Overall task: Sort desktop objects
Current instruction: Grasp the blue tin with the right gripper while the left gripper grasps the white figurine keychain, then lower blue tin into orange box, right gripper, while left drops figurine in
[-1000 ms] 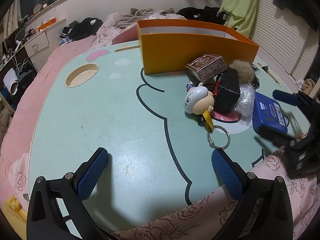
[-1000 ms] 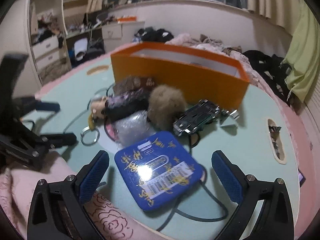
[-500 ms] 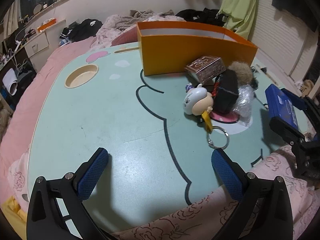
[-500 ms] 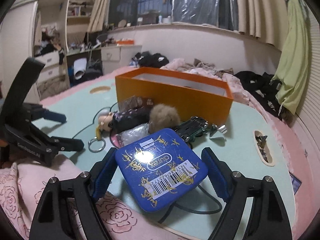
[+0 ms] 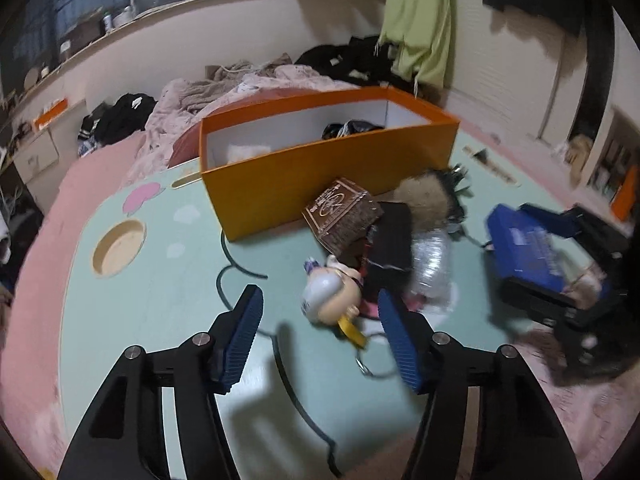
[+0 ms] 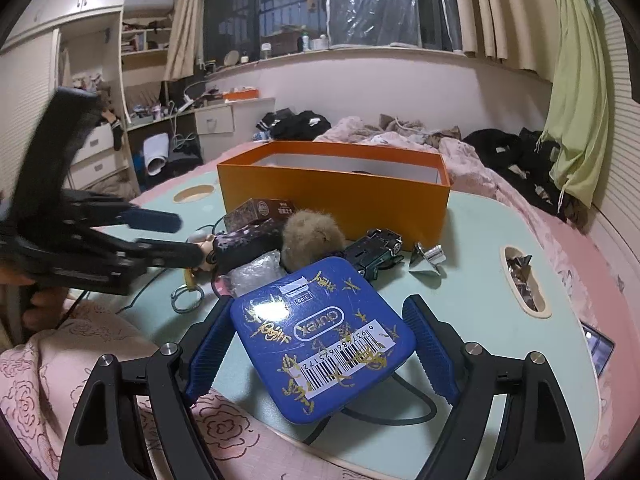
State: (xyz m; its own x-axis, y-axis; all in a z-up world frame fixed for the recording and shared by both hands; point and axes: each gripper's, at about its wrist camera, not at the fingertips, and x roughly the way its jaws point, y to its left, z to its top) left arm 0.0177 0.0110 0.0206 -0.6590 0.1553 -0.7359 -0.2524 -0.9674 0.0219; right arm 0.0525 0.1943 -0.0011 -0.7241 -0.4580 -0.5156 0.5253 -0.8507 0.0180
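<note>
My right gripper [image 6: 320,344] clamps the tin [image 6: 322,338] above the table [image 6: 480,248]; my left gripper [image 5: 320,340] hovers there, fingers spread.

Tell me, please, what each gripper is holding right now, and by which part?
The right gripper holds the blue tin by two opposite side edges, lifted above the table. The left gripper holds nothing; its jaws are open near the doll keychain.
</note>
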